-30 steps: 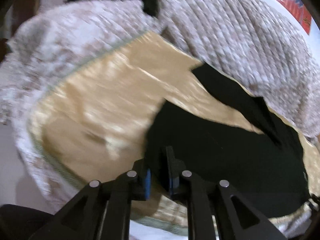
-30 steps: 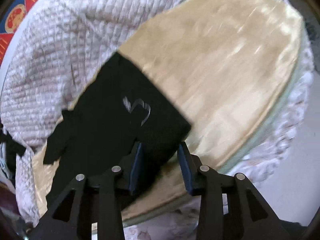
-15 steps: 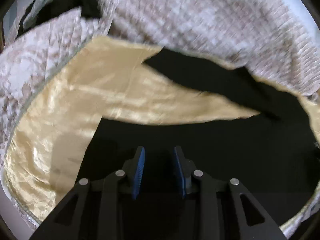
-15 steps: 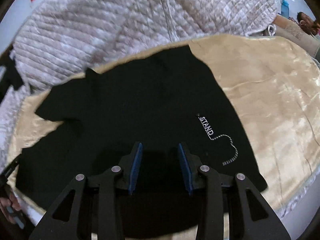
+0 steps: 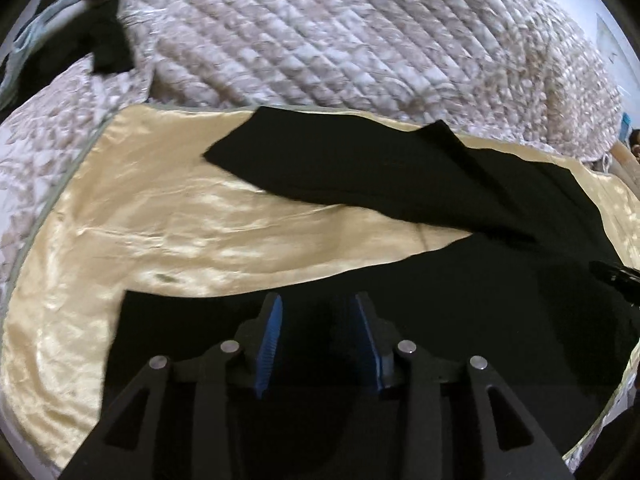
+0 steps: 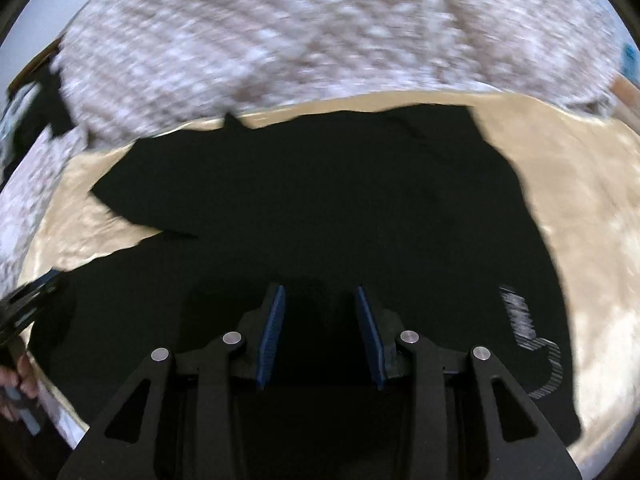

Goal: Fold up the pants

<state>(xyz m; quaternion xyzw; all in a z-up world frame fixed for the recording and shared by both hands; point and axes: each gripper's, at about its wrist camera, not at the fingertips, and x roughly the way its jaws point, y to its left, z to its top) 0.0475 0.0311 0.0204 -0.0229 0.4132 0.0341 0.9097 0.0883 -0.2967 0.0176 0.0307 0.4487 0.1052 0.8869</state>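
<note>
While the black pants lie spread on the shiny gold cloth in front of the quilted cover, their two legs fan apart toward nine and ten o'clock in the left wrist view, so I judge no fold is made yet. Left gripper hovers over the near leg at six o'clock, jaws opening with nothing pinched between them. Right gripper stands part open above the pants' waist end, holding nothing; every fold remains.

blurred: quilt, white print | cut off: pants bottom edge
</note>
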